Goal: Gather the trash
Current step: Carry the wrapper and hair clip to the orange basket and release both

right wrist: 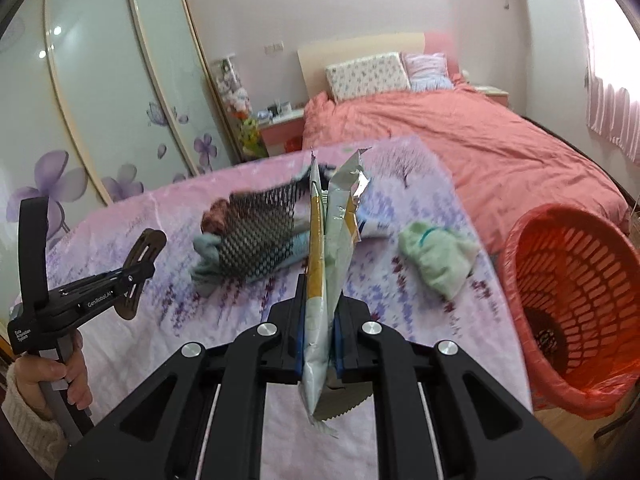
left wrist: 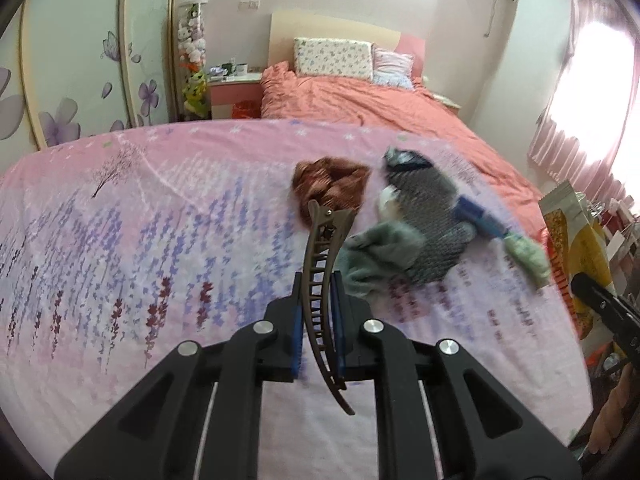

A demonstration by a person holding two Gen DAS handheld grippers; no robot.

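My left gripper [left wrist: 318,284] is shut on a brown curved hair clip [left wrist: 326,236], held clear above the pink lavender-print sheet [left wrist: 160,220]. In the right wrist view that left gripper [right wrist: 138,276] shows at the left with the hair clip [right wrist: 150,242] in its jaws, a hand on its handle. My right gripper [right wrist: 319,292] is shut on a white-and-yellow foil snack wrapper [right wrist: 332,232] that stands upright between the pads. The right gripper [left wrist: 580,286] and the wrapper [left wrist: 576,236] also show at the left wrist view's right edge. A red mesh basket [right wrist: 572,300] lined with a red bag sits to the right.
On the sheet lie a brown scrunchie [left wrist: 330,184], a grey mesh piece [left wrist: 432,216], a grey-green cloth [left wrist: 380,256], a blue object [left wrist: 480,216] and a pale green cloth [right wrist: 436,260]. Behind is a bed with a coral cover [right wrist: 480,140]; a wardrobe [right wrist: 100,80] stands at the left.
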